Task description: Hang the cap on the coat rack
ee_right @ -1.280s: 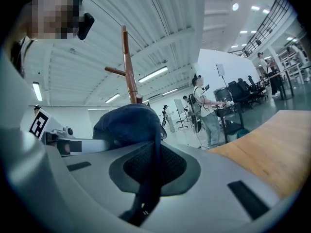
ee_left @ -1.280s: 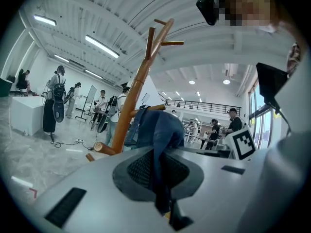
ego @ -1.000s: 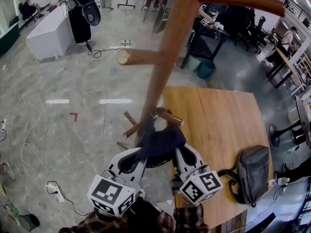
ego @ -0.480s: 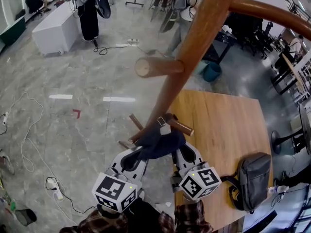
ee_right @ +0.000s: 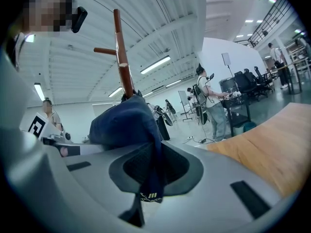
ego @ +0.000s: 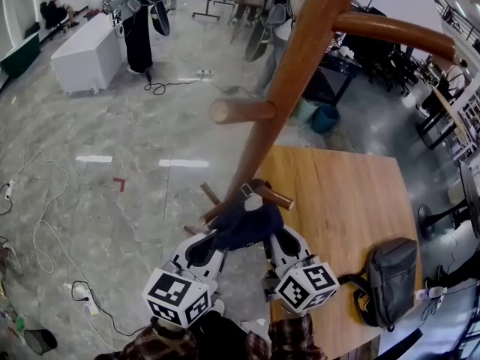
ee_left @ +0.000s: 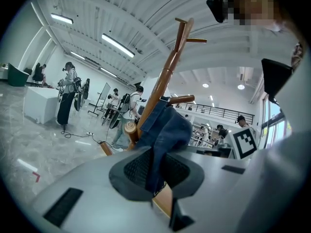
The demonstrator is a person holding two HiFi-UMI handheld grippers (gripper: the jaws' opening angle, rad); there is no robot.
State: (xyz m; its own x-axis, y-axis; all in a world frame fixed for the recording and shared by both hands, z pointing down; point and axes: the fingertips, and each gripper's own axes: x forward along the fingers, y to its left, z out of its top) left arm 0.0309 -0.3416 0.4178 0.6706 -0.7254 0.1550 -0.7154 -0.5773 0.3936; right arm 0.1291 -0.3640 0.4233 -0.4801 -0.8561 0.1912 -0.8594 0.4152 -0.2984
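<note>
A dark blue cap (ego: 246, 223) hangs stretched between my two grippers, right against the wooden coat rack (ego: 281, 88). The left gripper (ego: 214, 240) is shut on the cap's left edge; blue cloth (ee_left: 167, 130) runs down between its jaws. On the other side the right gripper (ego: 271, 240) is shut on the cap (ee_right: 127, 123), whose rim sits pinched between the pads. The cap's strap end reaches a low peg (ego: 271, 194) on the rack's pole. Higher pegs (ego: 240, 111) stick out to the left and upper right.
A wooden table (ego: 352, 216) lies to the right with a grey bag (ego: 391, 273) on it. People (ego: 139, 17) stand at the far side of the room near a white counter (ego: 82, 51). Cables (ego: 45, 231) trail across the grey floor on the left.
Both grippers with the cap have shifted slightly up along the pole toward the low peg. The view has tilted, so the rack now leans further right.
</note>
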